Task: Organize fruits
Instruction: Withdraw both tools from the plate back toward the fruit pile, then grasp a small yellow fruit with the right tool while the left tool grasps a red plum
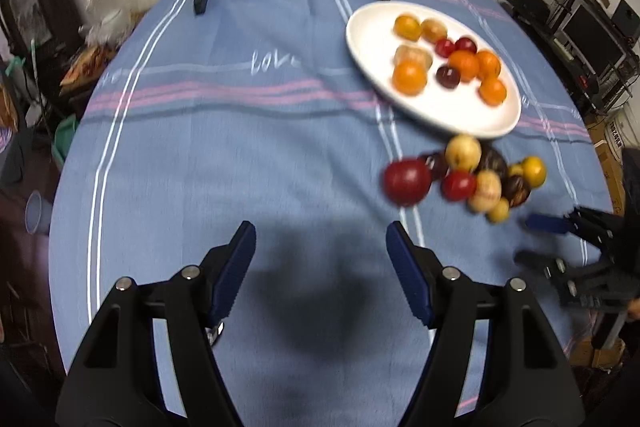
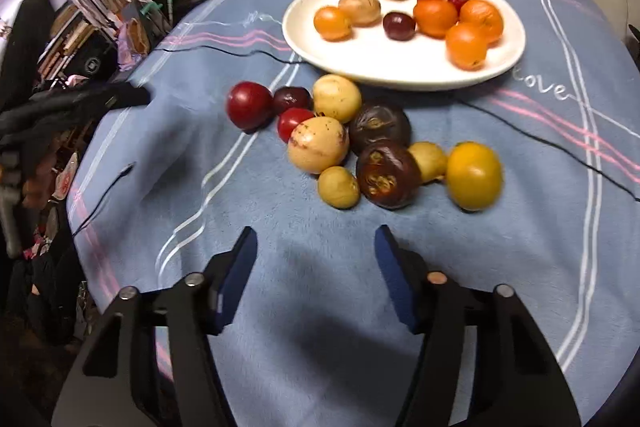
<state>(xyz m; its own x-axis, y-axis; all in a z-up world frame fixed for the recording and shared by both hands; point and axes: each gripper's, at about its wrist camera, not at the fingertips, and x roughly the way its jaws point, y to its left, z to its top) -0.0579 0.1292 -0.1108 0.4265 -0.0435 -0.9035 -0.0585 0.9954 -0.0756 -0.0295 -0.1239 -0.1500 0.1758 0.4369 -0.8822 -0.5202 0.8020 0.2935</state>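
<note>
Fruits [image 2: 352,143] lie in a loose heap on the blue cloth [image 2: 320,247], just beside the white plate [image 2: 384,67], which holds oranges [image 2: 466,45] and other small fruit. The right gripper [image 2: 316,239] hovers near the heap, jaws wide, holding nothing. The left gripper [image 1: 320,235] hangs over bare cloth, also wide and empty.

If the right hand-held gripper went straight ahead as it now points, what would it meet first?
Likely the small tan fruit at the pile's near edge, with the dark wrinkled fruit beside it; the right hand-held gripper is open, depth uncertain.
</note>
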